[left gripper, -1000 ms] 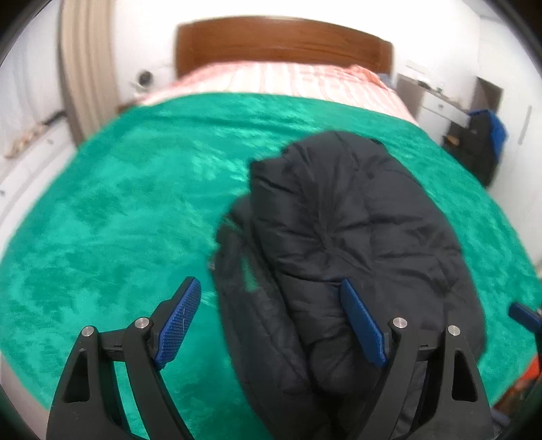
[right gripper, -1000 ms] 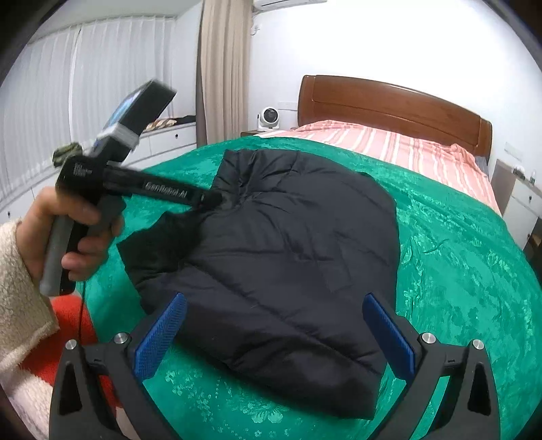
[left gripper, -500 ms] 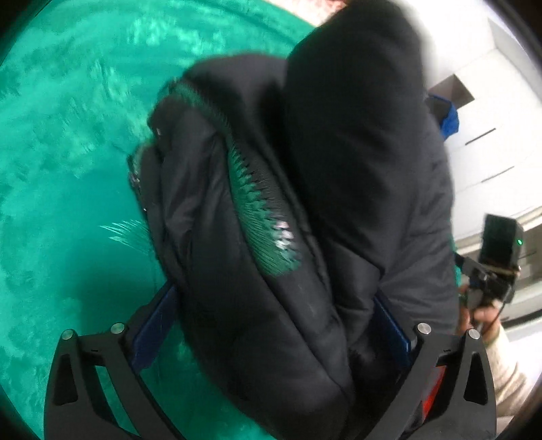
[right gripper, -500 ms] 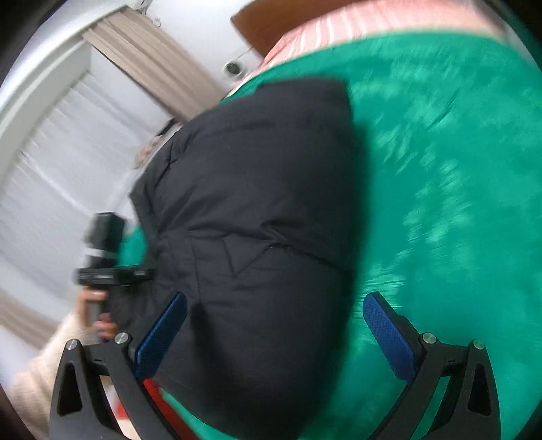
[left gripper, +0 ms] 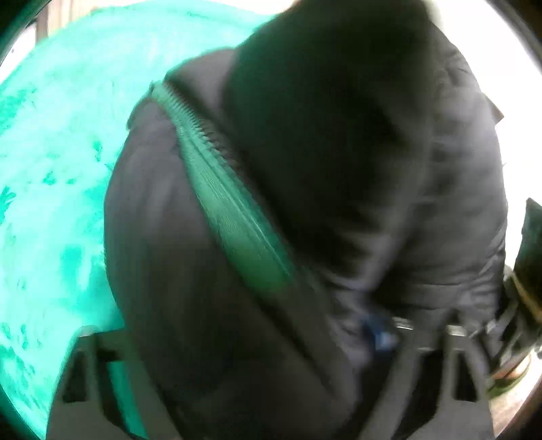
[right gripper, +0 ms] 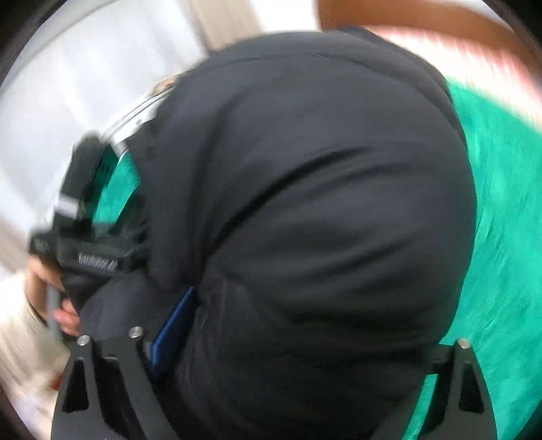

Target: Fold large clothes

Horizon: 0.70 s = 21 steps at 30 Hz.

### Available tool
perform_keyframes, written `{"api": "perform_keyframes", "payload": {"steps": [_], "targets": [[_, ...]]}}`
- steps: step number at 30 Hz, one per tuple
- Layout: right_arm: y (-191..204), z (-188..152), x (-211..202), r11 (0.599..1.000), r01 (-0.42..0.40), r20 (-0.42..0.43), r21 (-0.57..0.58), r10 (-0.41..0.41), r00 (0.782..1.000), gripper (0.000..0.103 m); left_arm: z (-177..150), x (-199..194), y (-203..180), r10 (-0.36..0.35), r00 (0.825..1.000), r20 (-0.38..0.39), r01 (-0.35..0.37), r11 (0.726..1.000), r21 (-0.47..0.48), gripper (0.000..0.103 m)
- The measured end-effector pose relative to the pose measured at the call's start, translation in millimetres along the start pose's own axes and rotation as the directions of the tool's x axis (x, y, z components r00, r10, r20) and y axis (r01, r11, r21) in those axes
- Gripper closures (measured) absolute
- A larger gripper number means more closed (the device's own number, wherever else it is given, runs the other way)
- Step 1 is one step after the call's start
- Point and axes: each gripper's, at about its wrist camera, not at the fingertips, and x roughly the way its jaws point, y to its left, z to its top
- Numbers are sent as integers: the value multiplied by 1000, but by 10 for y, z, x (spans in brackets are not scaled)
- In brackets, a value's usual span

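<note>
A black puffer jacket (left gripper: pixel 338 203), folded into a thick bundle, fills both views; it also shows in the right wrist view (right gripper: pixel 321 220). A green zipper strip (left gripper: pixel 230 210) runs across its near fold. My left gripper (left gripper: pixel 244 355) has its jaws wide around the bundle's near end, with the fingertips mostly hidden by fabric. My right gripper (right gripper: pixel 305 338) straddles the other end of the bundle; one blue pad (right gripper: pixel 174 326) presses the fabric. The left gripper's handle and the hand holding it (right gripper: pixel 67 257) show in the right wrist view. Both views are blurred.
The jacket lies on a bed with a green plush cover (left gripper: pixel 50 203), also seen in the right wrist view (right gripper: pixel 501 237). A wooden headboard (right gripper: pixel 423 23) and striped pink bedding (right gripper: pixel 440 50) lie beyond. White curtains (right gripper: pixel 67 84) hang at the left.
Both grippers have pushed forward and down onto the jacket bundle, which now sits between each pair of jaws and fills the views. The jaws have stayed wide.
</note>
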Motion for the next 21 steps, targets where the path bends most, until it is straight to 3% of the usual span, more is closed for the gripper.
{"api": "perform_keyframes", "payload": {"steps": [1, 5, 8, 12, 15, 17, 18, 19, 21], "targets": [[143, -55, -115, 998, 20, 49, -59, -17, 999, 17, -77, -105, -57, 3, 999, 42, -4, 1000, 12, 36], [514, -177, -527, 987, 57, 213, -148, -24, 977, 23, -256, -544, -275, -8, 986, 167, 3, 999, 33, 45], [597, -44, -762, 988, 64, 309, -142, -17, 951, 23, -86, -861, -418, 0, 969, 246, -16, 998, 63, 46], [316, 391, -904, 996, 16, 376, -83, 16, 926, 23, 445, -1114, -603, 8, 946, 324, -47, 992, 115, 46], [-58, 750, -881, 999, -40, 383, -15, 42, 923, 23, 851, -1090, -710, 21, 934, 356, -75, 987, 140, 43], [-425, 967, -729, 994, -82, 333, 69, 54, 941, 17, 1070, -927, -684, 56, 934, 353, -118, 981, 155, 26], [-538, 1004, -657, 991, -81, 302, 104, 46, 952, 8, 1161, -765, -631, 99, 937, 334, -158, 975, 155, 7], [-689, 1024, -547, 987, -41, 250, 156, 0, 968, 3, 1208, -569, -510, 167, 936, 309, -217, 967, 135, 1], [-900, 936, -387, 965, 112, 146, 236, -149, 978, 0, 1167, -290, -240, 246, 937, 246, -283, 951, 126, 3]]}}
